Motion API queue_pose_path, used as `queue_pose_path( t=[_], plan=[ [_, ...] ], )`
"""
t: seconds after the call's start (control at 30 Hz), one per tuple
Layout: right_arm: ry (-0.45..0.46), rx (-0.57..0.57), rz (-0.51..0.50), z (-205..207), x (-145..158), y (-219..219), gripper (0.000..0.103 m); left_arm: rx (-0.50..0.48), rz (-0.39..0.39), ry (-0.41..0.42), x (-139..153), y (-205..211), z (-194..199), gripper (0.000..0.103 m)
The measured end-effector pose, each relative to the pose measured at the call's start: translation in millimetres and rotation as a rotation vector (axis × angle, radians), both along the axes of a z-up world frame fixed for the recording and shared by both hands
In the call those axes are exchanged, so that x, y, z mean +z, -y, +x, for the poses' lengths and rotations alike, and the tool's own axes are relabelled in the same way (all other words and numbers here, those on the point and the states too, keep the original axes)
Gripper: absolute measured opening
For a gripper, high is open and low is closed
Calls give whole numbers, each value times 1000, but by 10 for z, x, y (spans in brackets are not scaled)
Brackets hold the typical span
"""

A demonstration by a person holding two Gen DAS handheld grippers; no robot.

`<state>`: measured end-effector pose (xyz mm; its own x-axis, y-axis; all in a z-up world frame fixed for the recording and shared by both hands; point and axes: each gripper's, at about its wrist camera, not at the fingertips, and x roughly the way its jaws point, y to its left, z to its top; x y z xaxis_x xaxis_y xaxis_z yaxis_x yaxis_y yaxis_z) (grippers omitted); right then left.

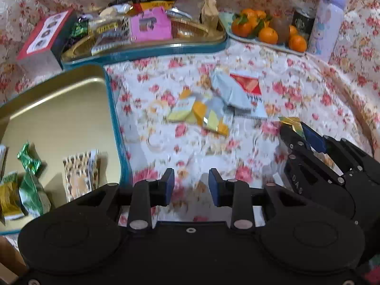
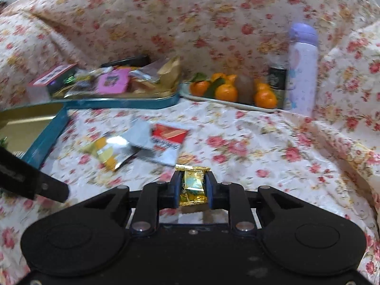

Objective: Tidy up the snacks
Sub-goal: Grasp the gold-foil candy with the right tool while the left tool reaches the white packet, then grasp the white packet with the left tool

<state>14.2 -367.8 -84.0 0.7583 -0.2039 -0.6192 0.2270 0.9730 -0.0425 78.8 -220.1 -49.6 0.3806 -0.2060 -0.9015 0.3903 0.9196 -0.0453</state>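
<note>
Two teal-rimmed gold tins sit on the floral cloth [image 1: 273, 161] that covers the whole work surface. I see the near tin [image 1: 71, 118] at the left of the left wrist view; it holds green-wrapped sweets [image 1: 29, 156], a gold-wrapped one [image 1: 9, 194] and a patterned packet [image 1: 82, 175] in its near corner. The far tin [image 1: 147, 49] is piled with mixed snacks, a pink packet [image 1: 150, 25] among them. A plate of oranges [image 1: 268, 35] lies to its right, with a lilac flask [image 1: 326, 23] upright at the plate's far end. Loose on the cloth between the tins and my grippers lie a red-and-white packet [image 1: 249, 92] and a yellow-and-white packet [image 1: 201, 116], overlapping. My right gripper [image 2: 192, 186] is clenched on a small gold snack packet [image 2: 192, 185], both pads pressing its sides, above the cloth near the loose packets. My left gripper [image 1: 191, 186] stands partly released with nothing between its pads, just right of the near tin.
</note>
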Motion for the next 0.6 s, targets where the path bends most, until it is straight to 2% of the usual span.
queue_pose_path(
  t=[0.23, 0.37, 0.6],
  plan=[
    [26, -57, 1, 113, -122, 132, 22, -22, -11, 34, 171, 179, 172, 42],
    [42, -65, 49, 97, -132, 209, 22, -30, 3, 51, 206, 295, 284, 42],
    [53, -73, 92, 77, -143, 252, 22, -19, -32, -2, 199, 533, 610, 42]
  ],
)
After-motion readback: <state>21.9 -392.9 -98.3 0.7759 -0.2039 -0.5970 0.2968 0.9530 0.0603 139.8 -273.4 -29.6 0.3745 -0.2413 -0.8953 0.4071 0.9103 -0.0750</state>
